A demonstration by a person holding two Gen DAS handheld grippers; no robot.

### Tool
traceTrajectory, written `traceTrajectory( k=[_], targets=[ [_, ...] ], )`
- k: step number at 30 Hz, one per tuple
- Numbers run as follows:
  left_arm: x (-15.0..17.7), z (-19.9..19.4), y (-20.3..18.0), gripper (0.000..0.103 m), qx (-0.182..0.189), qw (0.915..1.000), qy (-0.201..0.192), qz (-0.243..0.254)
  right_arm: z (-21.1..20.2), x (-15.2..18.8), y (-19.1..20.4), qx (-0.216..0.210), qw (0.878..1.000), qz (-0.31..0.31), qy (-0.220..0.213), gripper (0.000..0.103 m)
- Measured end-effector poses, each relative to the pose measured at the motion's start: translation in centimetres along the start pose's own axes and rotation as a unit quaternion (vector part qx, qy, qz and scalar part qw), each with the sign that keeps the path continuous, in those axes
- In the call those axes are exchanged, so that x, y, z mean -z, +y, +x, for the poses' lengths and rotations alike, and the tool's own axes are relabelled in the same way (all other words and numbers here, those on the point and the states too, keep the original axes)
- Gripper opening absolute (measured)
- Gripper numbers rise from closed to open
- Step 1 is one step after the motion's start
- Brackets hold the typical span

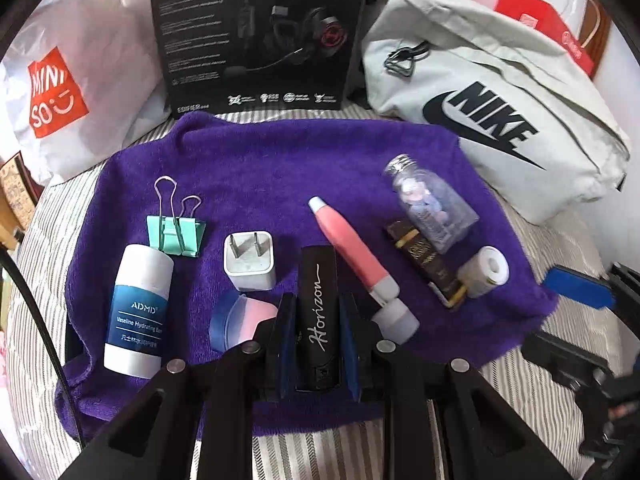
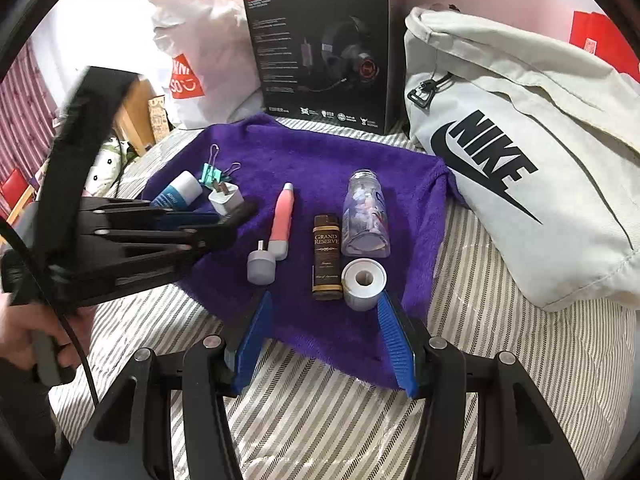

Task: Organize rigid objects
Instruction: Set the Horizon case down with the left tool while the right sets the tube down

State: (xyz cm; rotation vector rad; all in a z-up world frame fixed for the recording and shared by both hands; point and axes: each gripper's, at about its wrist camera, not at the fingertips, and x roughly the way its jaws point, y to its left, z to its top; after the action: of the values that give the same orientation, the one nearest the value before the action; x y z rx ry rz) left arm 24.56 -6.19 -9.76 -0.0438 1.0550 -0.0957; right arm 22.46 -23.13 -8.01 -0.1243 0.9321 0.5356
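My left gripper (image 1: pixel 316 304) is shut on a black "Horizon" stick (image 1: pixel 319 304), held low over the purple towel (image 1: pixel 280 160). On the towel lie a white ADMD tube (image 1: pixel 138 308), a green binder clip (image 1: pixel 176 232), a white plug (image 1: pixel 250 260), a blue-pink cap (image 1: pixel 240 320), a pink pen (image 1: pixel 348 244), a grey cap (image 1: pixel 396 320), a brown "Grand Reserve" box (image 1: pixel 426 264), a clear bottle (image 1: pixel 428 204) and a white tape roll (image 1: pixel 486 272). My right gripper (image 2: pixel 324 304) is open, just short of the tape roll (image 2: pixel 364 280) and the box (image 2: pixel 326 260).
A black headset box (image 1: pixel 260 32) stands behind the towel. A white Miniso bag (image 1: pixel 80 92) lies at the back left and a grey Nike bag (image 1: pixel 500 112) at the back right. The striped bedsheet (image 2: pixel 340 420) surrounds the towel. The left gripper's body (image 2: pixel 120 240) crosses the right wrist view's left side.
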Motion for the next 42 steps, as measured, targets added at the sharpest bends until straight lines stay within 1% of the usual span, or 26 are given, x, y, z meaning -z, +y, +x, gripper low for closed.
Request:
traceTrajectory(
  k=[2,4,15,21,28,32,34,36,39,42],
  targets=[
    [0.1,0.4,0.0,0.021,0.003,1.0,0.002,-0.003,-0.2,0.2,0.0,-0.002,1.0,-0.002,-0.003,0.055],
    [0.3,0.9,-0.2,0.021,-0.008,1.0,0.001,-0.004,-0.3,0.4,0.0,0.0,1.0,-0.006,-0.004,0.055],
    [1.3,2.0,-1.2,0.021,-0.038,0.9992,-0.014,-0.004,-0.5,1.6,-0.9,-0.012,1.0,0.008,-0.005,0.055],
    [1.4,1.9,-1.2,0.022,-0.043,0.9988,-0.02,-0.007,-0.4,1.9,-0.8,-0.013,1.0,0.008,-0.004,0.055],
    [1.6,1.8,-0.8,0.022,-0.035,0.999,-0.023,-0.018,-0.7,2.4,-0.7,-0.015,1.0,0.01,-0.001,0.055],
    [1.7,1.9,-1.0,0.032,-0.026,0.9993,-0.021,-0.015,-1.0,2.5,-0.5,-0.012,1.0,0.009,0.0,0.055],
    [1.6,2.1,-1.3,0.035,-0.03,0.9994,-0.017,-0.01,-1.4,2.5,-0.5,-0.013,1.0,0.01,-0.003,0.055],
    [1.5,2.2,-1.5,0.041,-0.028,0.9995,-0.012,-0.009,-1.7,2.4,-0.5,-0.013,1.0,0.013,-0.004,0.055],
    [1.7,2.0,-1.6,0.05,-0.015,0.9997,-0.01,-0.015,-2.1,2.4,-0.4,-0.008,1.0,0.017,-0.008,0.055],
    [2.0,1.4,-1.5,0.058,-0.009,0.9997,-0.012,-0.021,-2.3,2.5,-0.5,-0.001,1.0,0.025,-0.007,0.055]
  ],
)
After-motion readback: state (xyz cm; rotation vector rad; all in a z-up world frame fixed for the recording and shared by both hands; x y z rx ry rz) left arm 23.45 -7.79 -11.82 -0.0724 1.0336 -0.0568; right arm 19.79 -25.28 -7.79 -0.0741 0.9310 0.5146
